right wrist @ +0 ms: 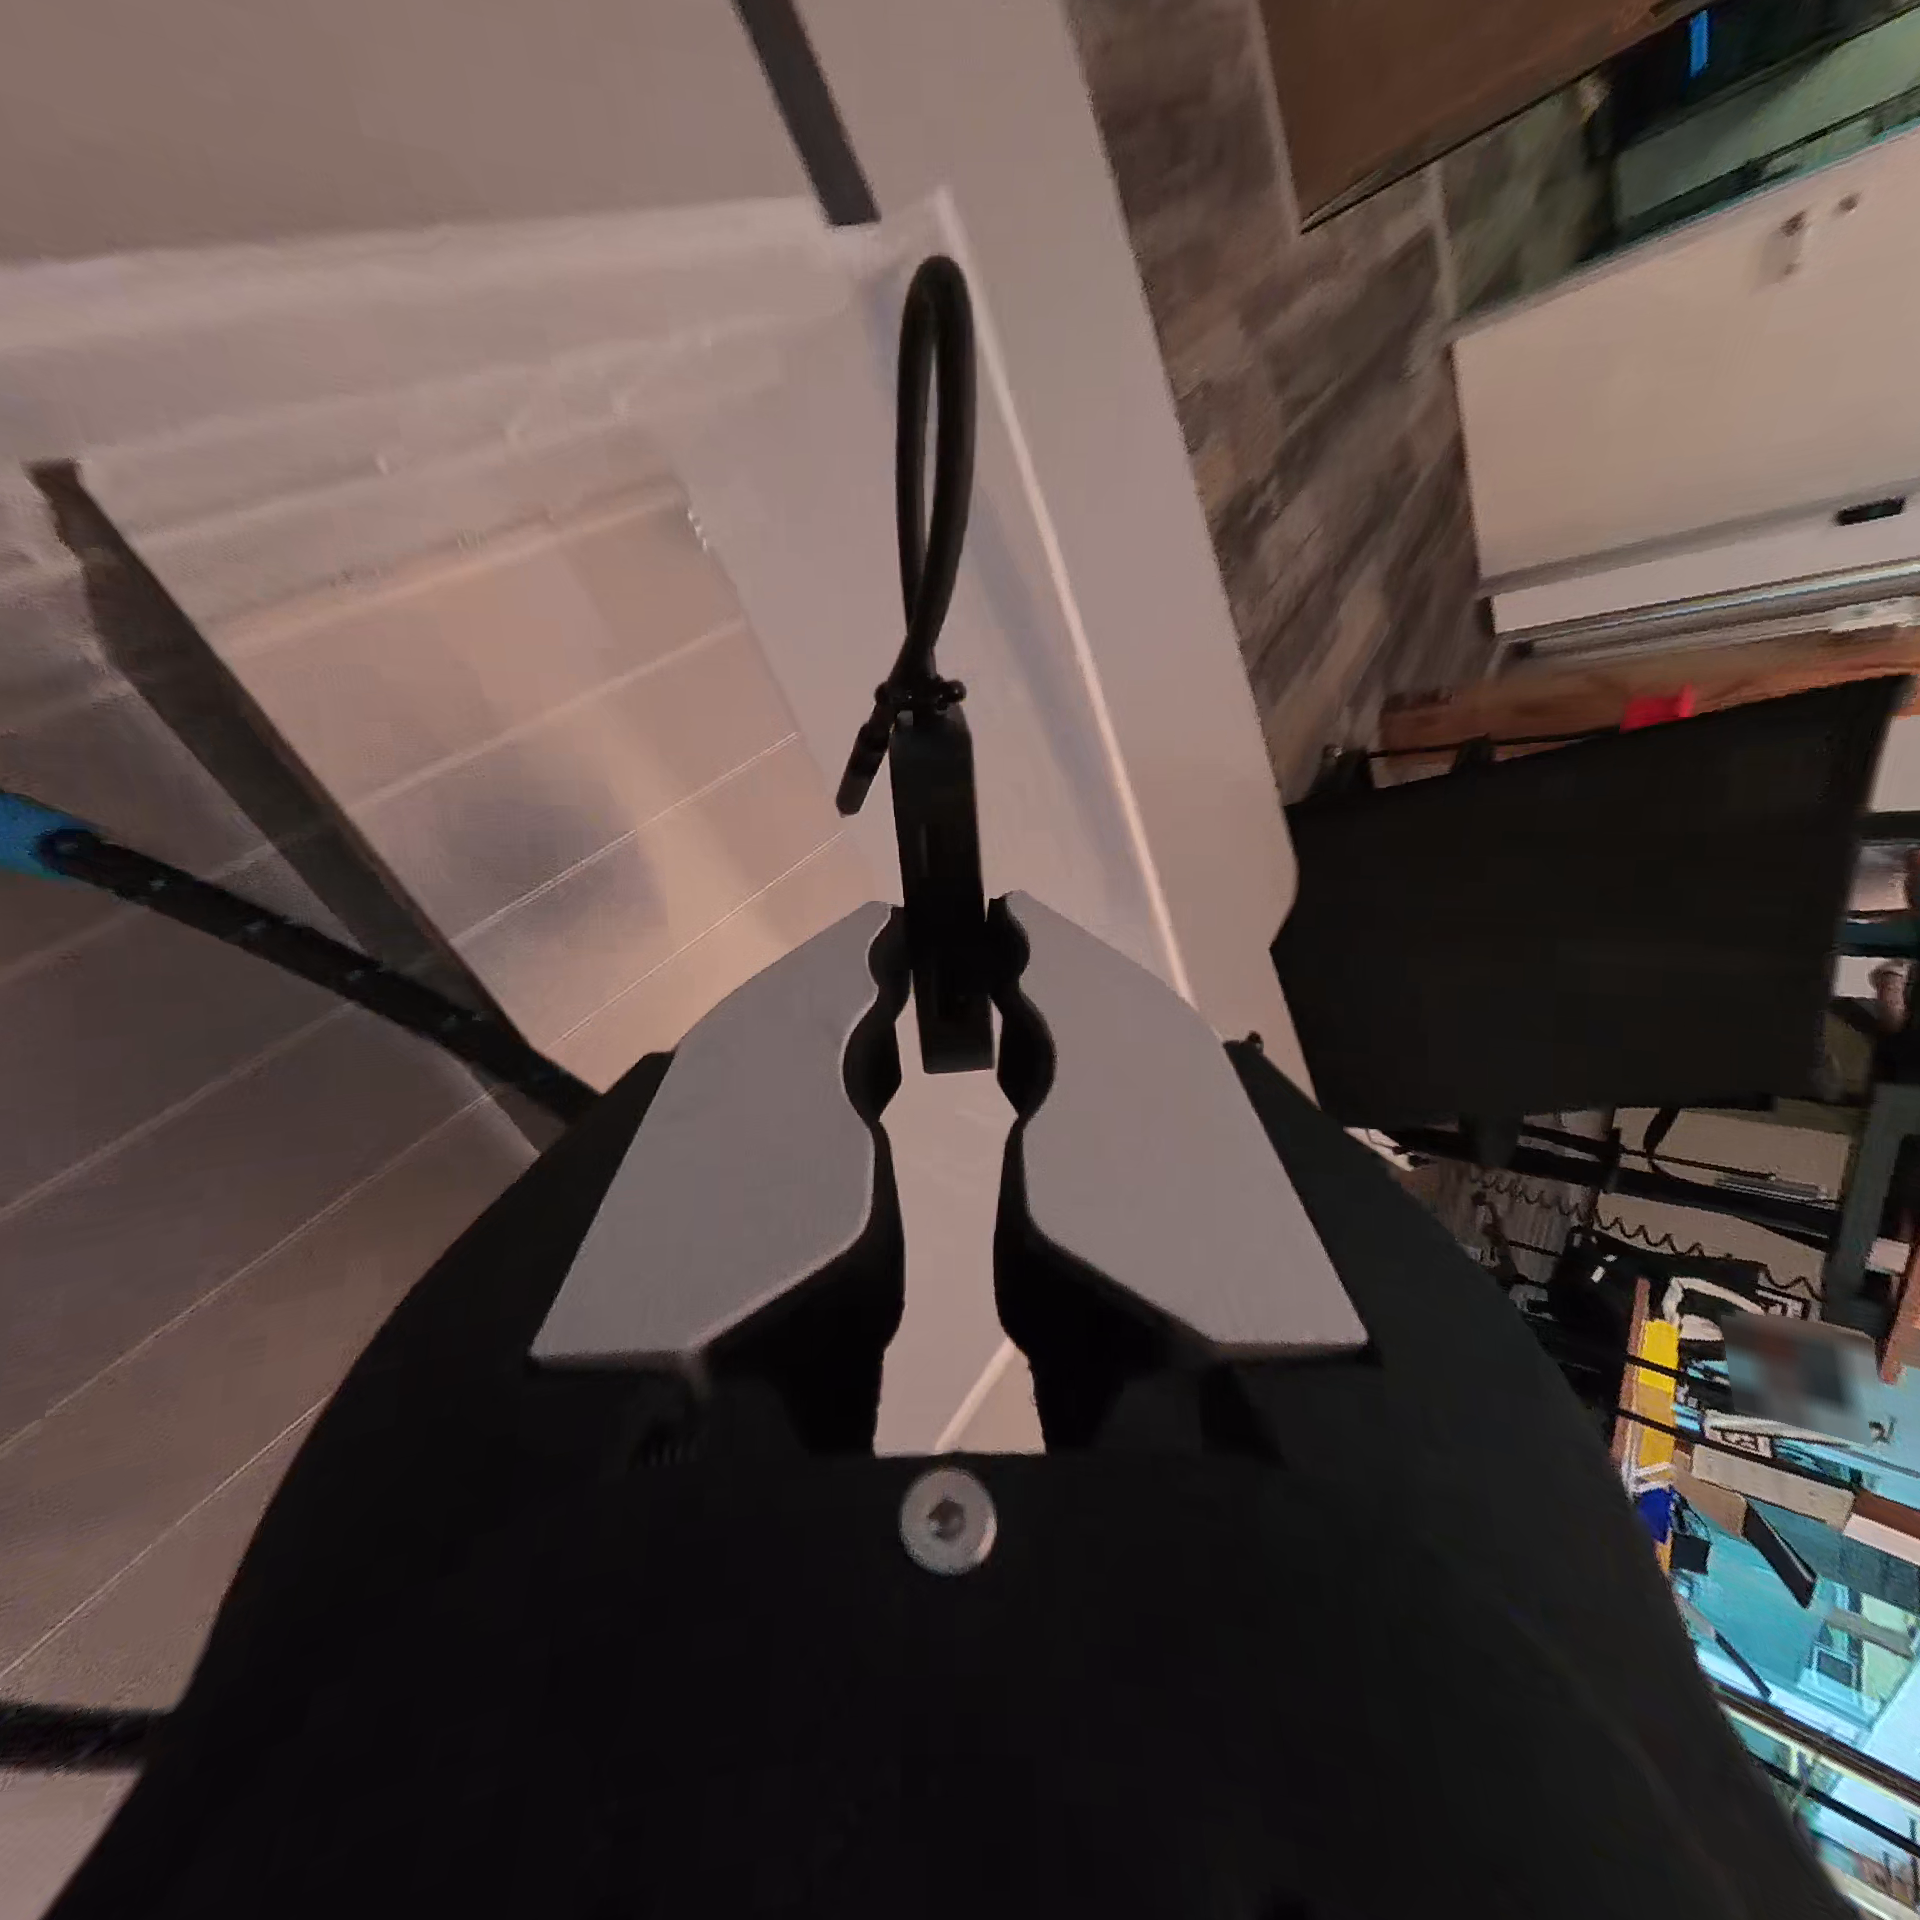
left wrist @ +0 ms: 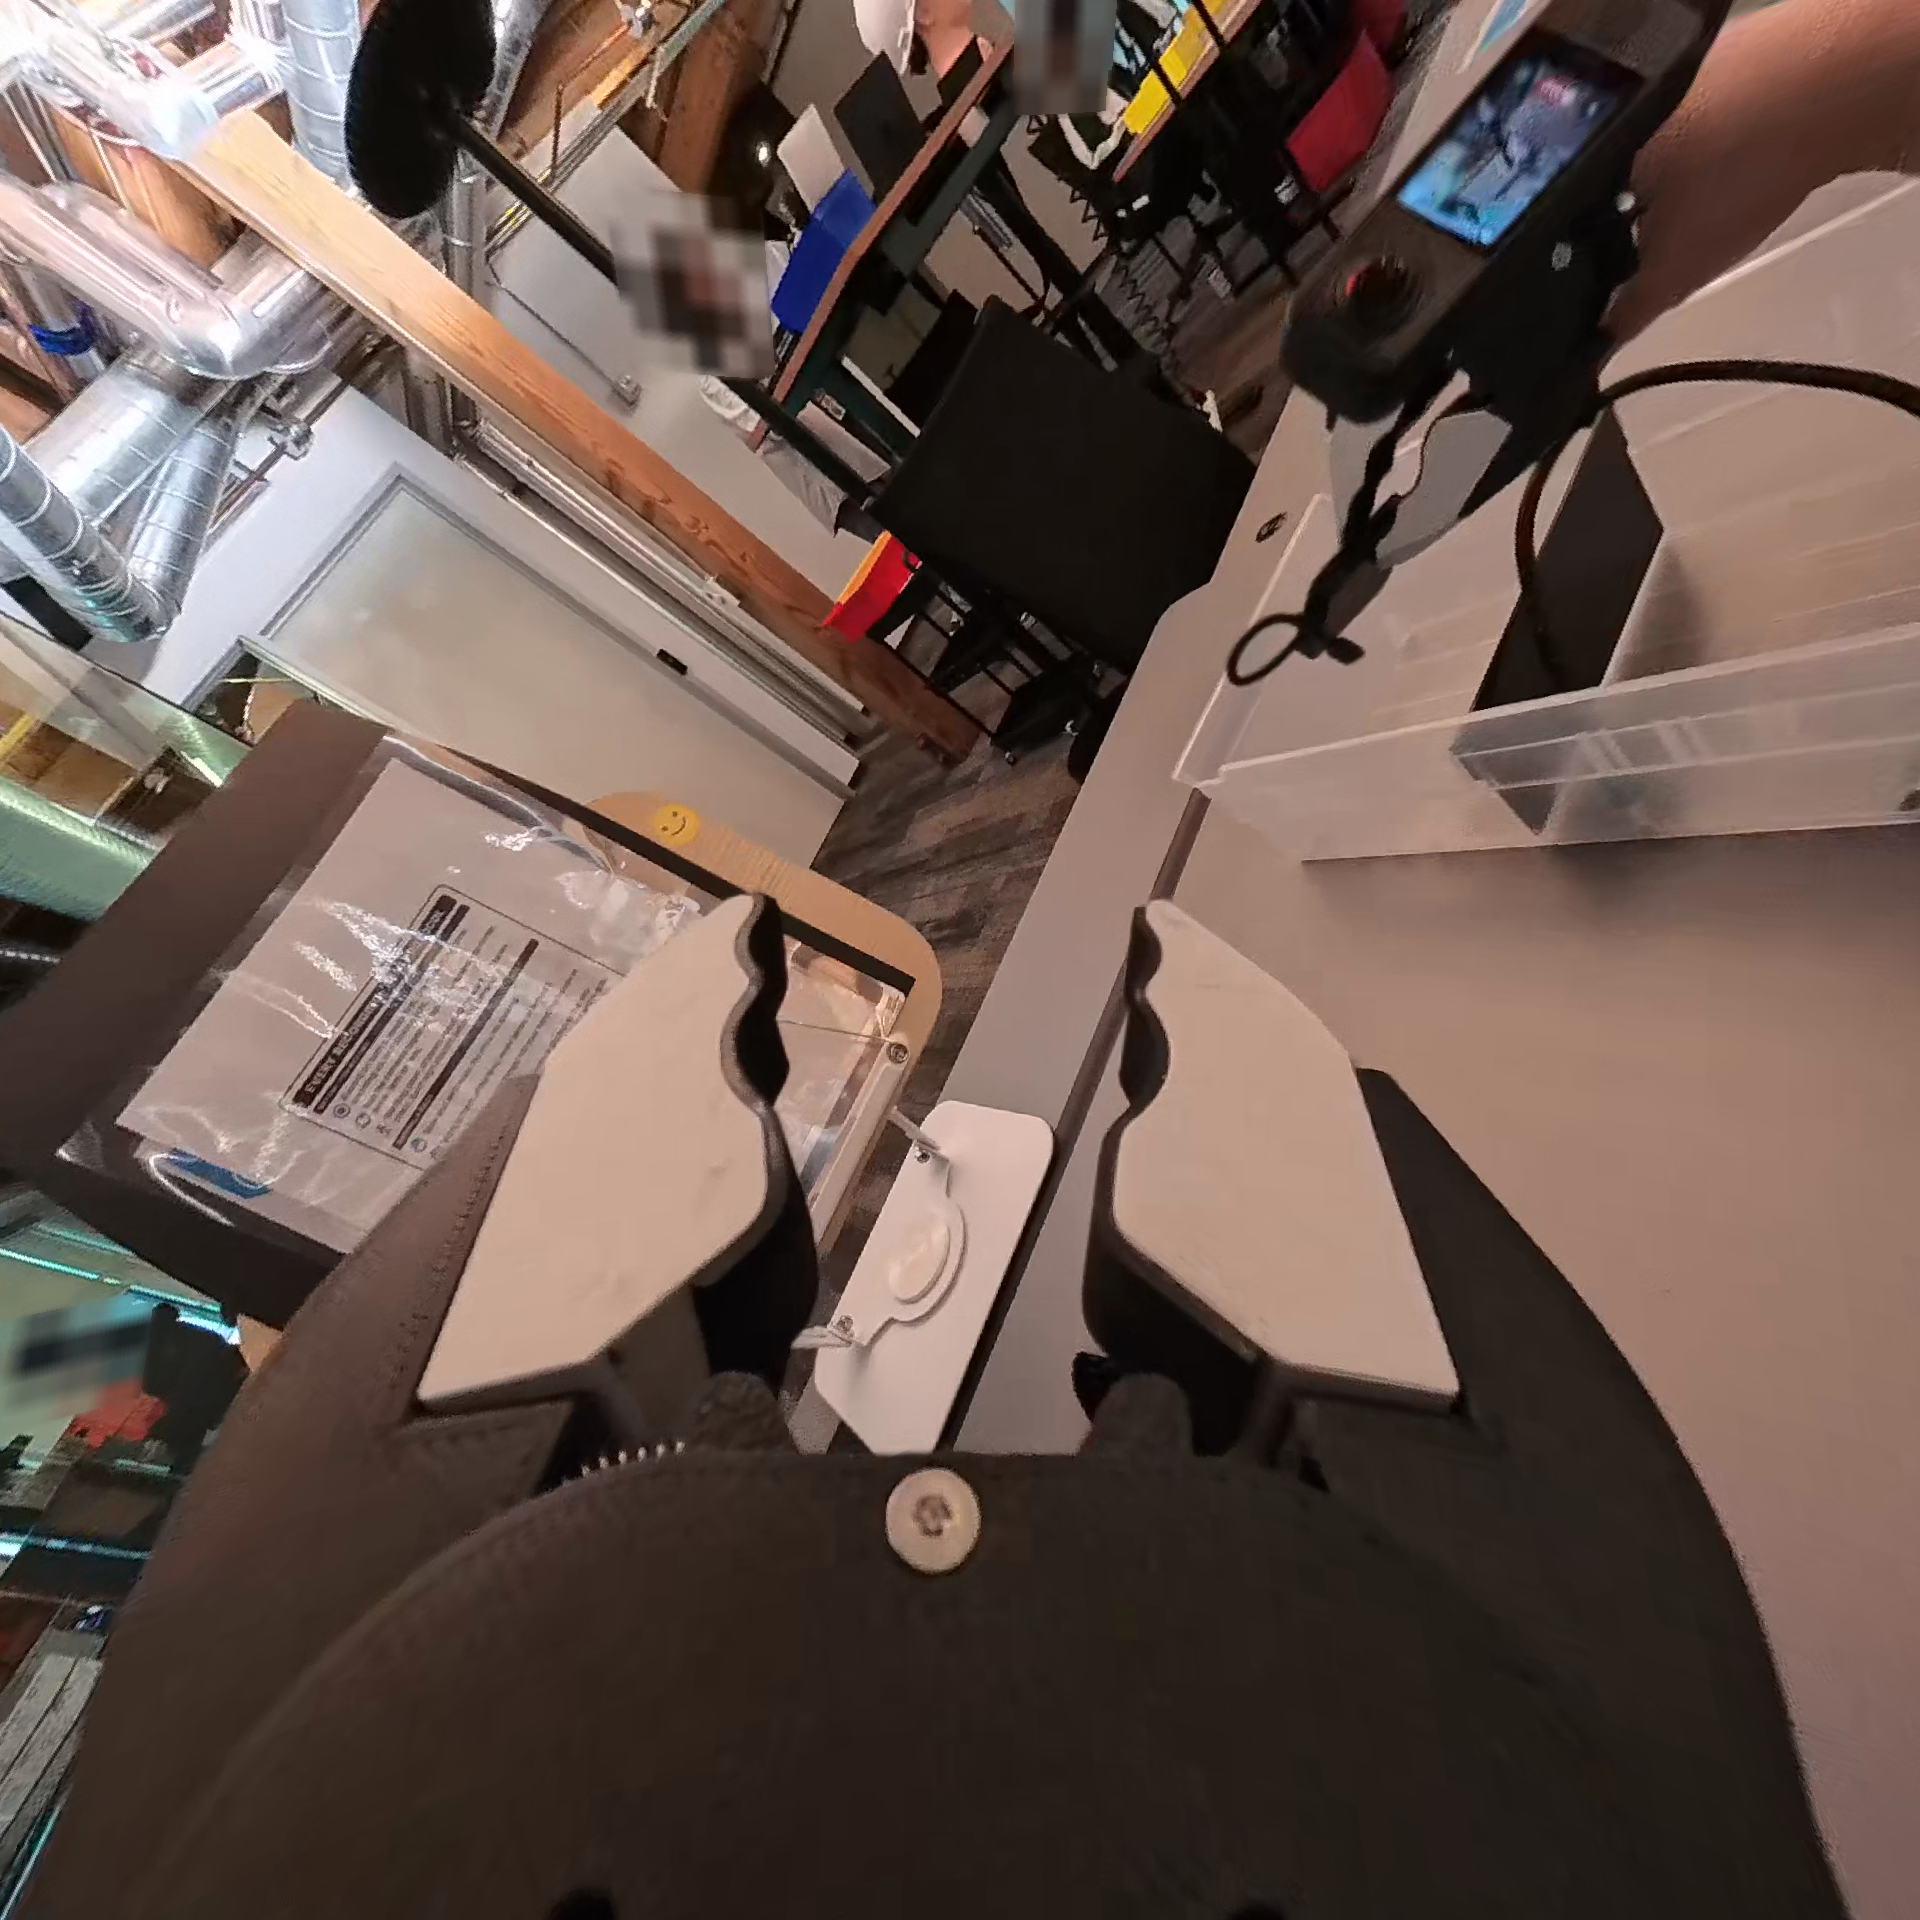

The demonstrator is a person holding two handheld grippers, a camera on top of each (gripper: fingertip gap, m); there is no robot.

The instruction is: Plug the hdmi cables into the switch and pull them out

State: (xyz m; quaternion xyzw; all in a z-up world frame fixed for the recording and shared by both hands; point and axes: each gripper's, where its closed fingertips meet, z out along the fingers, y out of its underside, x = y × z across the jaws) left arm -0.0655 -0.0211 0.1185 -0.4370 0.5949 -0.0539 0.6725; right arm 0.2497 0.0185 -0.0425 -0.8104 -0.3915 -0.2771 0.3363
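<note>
the right gripper [right wrist: 945, 925] has its fingers pinched on a black hdmi cable plug [right wrist: 940, 914], held above the white bench [right wrist: 1091, 468], its cord looping ahead. the left gripper [left wrist: 951, 935] is spread wide, holding nothing, over the bench edge.

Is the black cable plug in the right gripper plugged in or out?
Out. The plug sits clamped between the right gripper fingers, its cable looping freely, no socket around it.

light: warm, even indoor | blur: right wrist view smeared | edges: wide-angle bending
</note>
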